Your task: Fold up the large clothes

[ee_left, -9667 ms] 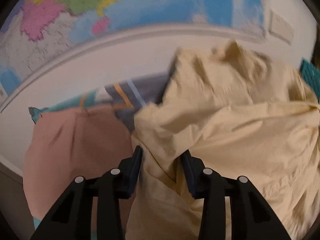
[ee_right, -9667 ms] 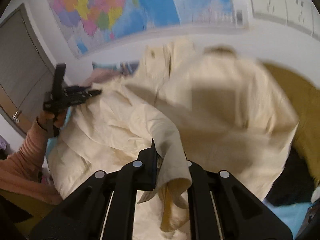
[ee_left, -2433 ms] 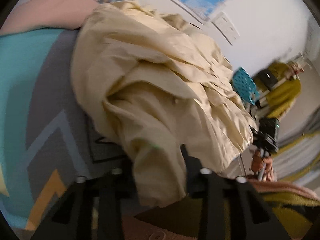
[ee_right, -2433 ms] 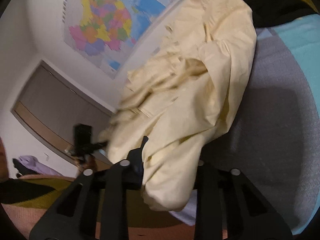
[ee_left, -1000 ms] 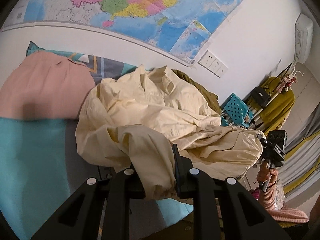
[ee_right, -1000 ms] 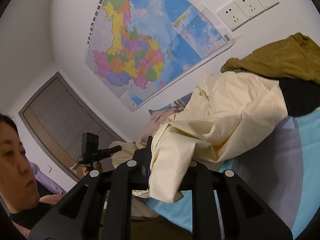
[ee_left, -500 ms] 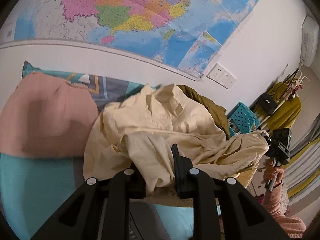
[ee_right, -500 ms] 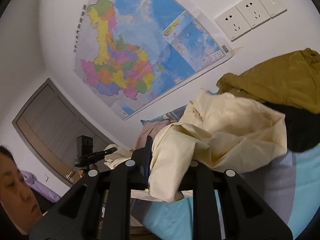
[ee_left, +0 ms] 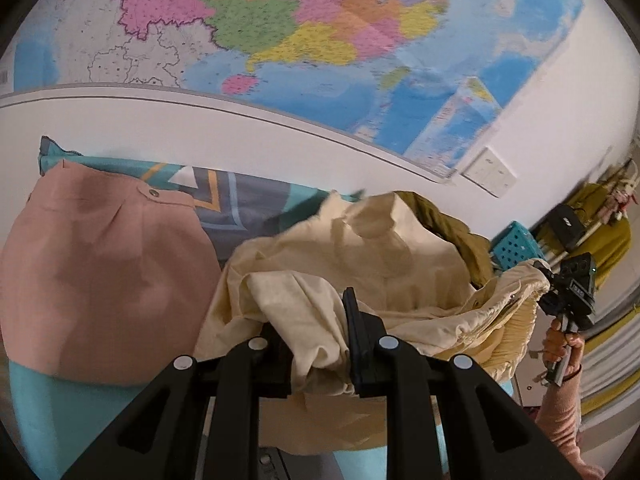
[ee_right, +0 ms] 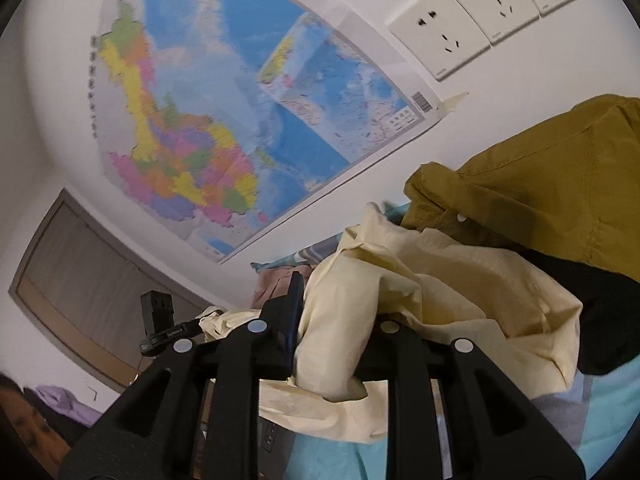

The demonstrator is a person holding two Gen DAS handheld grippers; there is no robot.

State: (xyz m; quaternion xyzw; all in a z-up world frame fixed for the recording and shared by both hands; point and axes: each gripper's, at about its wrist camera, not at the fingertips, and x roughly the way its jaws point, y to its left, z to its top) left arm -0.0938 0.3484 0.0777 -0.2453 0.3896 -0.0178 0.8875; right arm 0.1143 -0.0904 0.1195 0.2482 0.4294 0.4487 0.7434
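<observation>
Cloth fills both claws. At nine o'clock on the bed lies a folded pink garment, apart from the work. The left claw is narrow and clamped on a bunched end of the cream shirt. The shirt's bulk heaps toward twelve o'clock from it, and its long axis runs toward three o'clock, where the other end hangs in the right claw. That one pinches its fold too, though its jaws have just been easing apart with the fabric between them. Behind the shirt, at one o'clock, sits an olive garment under the wall map.

Each hand is equally near, one per end, so I judge that the coming move turns on drawing those ends apart along that axis. A second ago the shirt sagged lower over the bed; now both ends ride nearer the wall, and the collar stands upright.
</observation>
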